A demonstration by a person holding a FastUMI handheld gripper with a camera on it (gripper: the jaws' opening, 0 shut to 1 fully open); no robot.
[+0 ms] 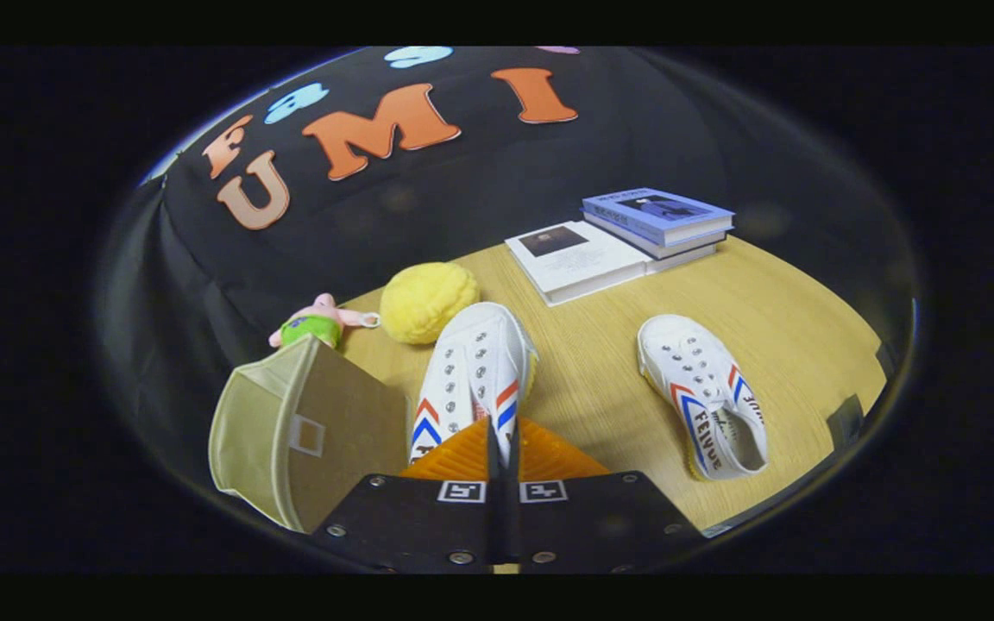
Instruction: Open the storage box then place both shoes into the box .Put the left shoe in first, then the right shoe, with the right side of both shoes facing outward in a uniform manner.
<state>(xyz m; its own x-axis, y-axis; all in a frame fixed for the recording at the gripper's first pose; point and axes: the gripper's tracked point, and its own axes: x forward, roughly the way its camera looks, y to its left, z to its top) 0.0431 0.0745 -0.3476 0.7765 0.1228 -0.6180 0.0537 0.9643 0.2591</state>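
Carrying the first shoe (473, 379), the gripper (501, 448) had its jaws clamped on the heel; next it needed swinging toward the storage box (307, 431) beside it.

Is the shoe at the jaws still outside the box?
Outside. The shoe is held at the gripper, toe pointing away above the table, beside the beige box.

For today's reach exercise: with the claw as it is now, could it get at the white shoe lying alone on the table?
Probably not yet. The claw is shut on the other white shoe, so it is occupied. The lone shoe lies on open wooden table with nothing blocking it.
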